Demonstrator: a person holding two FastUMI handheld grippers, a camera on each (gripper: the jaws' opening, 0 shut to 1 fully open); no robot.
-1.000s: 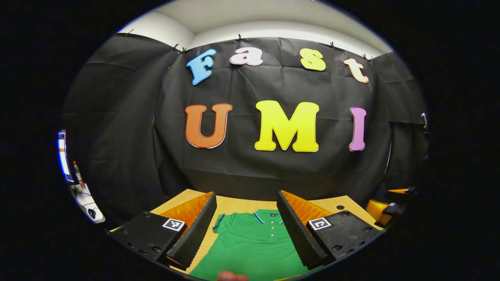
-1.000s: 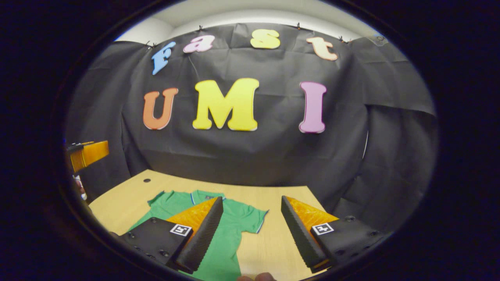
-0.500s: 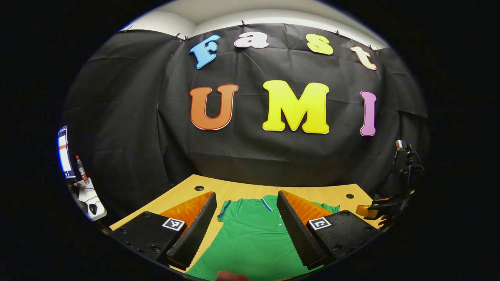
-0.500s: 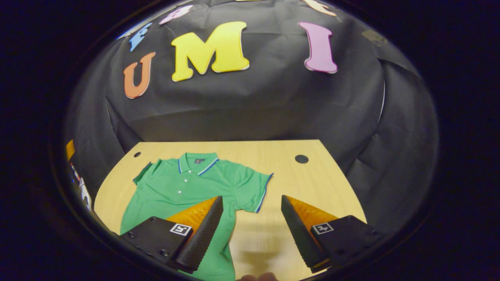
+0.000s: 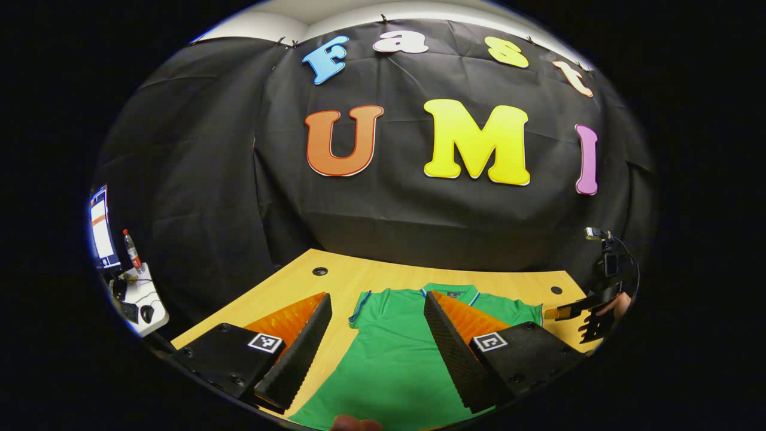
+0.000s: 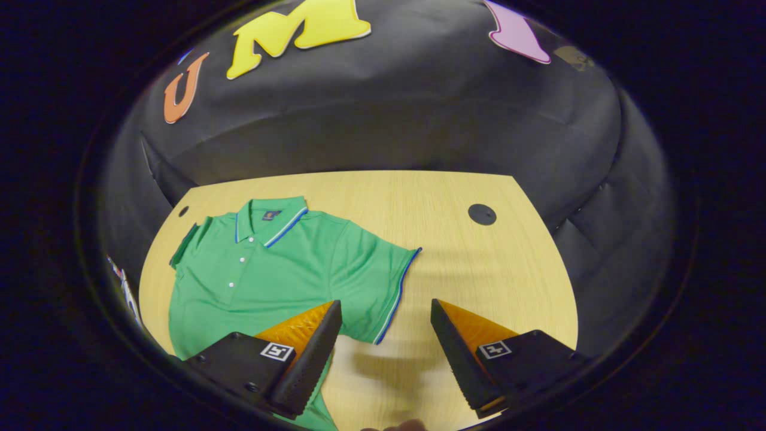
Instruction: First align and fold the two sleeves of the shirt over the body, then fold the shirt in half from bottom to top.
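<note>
the pale wooden counter (image 6: 479, 275) is carrying the green shirt (image 6: 269, 269), lying flat, unfolded. the right tool (image 6: 386, 347) is hovering wide open, empty, above its sleeve (image 6: 383, 281); the left tool (image 5: 377, 353) likewise over the body. a shallow pinch risks dragging and wrinkling the fabric.

Place: a recording booth in a lab or office room.
Walls: black cloth (image 5: 197, 179) pinned up as a backdrop around a light wooden bench (image 6: 479, 269) with cable holes.
Beyond the cloth: a side desk (image 5: 140, 299) with a lit monitor (image 5: 100, 227), a bottle (image 5: 131, 249) and a mouse (image 5: 147, 312).
</note>
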